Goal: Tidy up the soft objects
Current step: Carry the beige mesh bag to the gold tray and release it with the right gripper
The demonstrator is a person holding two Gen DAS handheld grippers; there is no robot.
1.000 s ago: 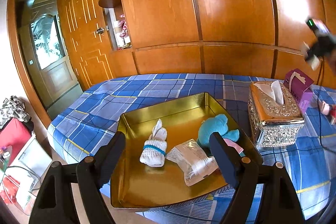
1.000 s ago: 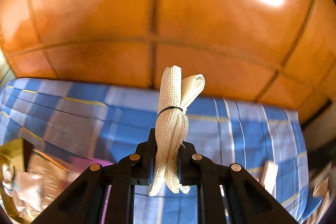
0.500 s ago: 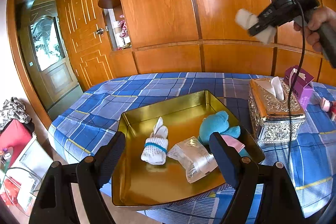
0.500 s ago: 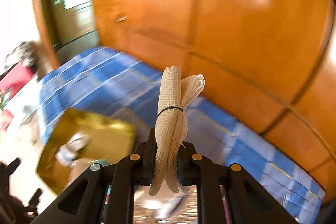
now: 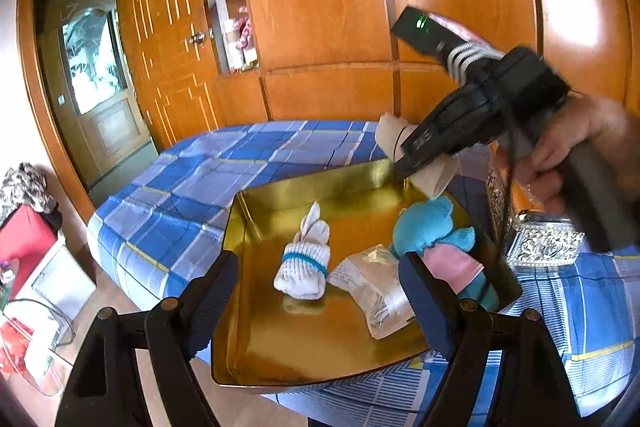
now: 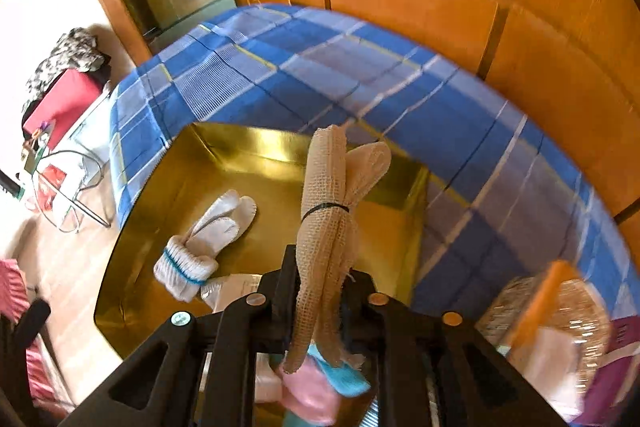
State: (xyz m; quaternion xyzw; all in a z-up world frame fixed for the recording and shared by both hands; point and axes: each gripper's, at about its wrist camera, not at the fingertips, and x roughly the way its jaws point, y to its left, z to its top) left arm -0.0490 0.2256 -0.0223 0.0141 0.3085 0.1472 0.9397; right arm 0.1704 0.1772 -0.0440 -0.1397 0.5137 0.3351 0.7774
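Above the far right part of the gold tray (image 5: 280, 355), the right gripper (image 5: 404, 163) points steeply down and toward the left, tilted, with a hand (image 5: 576, 151) wrapped around its dark handle at the right edge of the left wrist view. Its fingers (image 6: 288, 283) have the beige mesh cloth bundle (image 6: 328, 203) between them; they are just starting to open, but the bundle is not free yet and stands up from the fingers, tied in the middle with a thin black band. The bundle hangs over the tray, not touching its floor.

The tray lies on a bed with a blue checked cover (image 5: 208, 179). Inside the tray, a white rolled sock with a blue stripe (image 5: 306, 259) lies near the middle. Just to its right lies a clear plastic packet (image 5: 372, 291), touching or almost touching the sock. At the right side of the tray lies a blue plush toy (image 5: 428, 231) with a pink part, partly hidden behind one finger of the left gripper.

The left gripper (image 5: 320, 299) is at the near edge of the tray, pointing forward and somewhat down. Its fingers (image 5: 212, 295) stand wide apart and nothing is between them.

To the right of the tray, a silver ornate tissue box (image 5: 540, 243) stands on the bed, partly hidden by the hand. Behind the bed is a wooden wardrobe wall (image 5: 320, 7).
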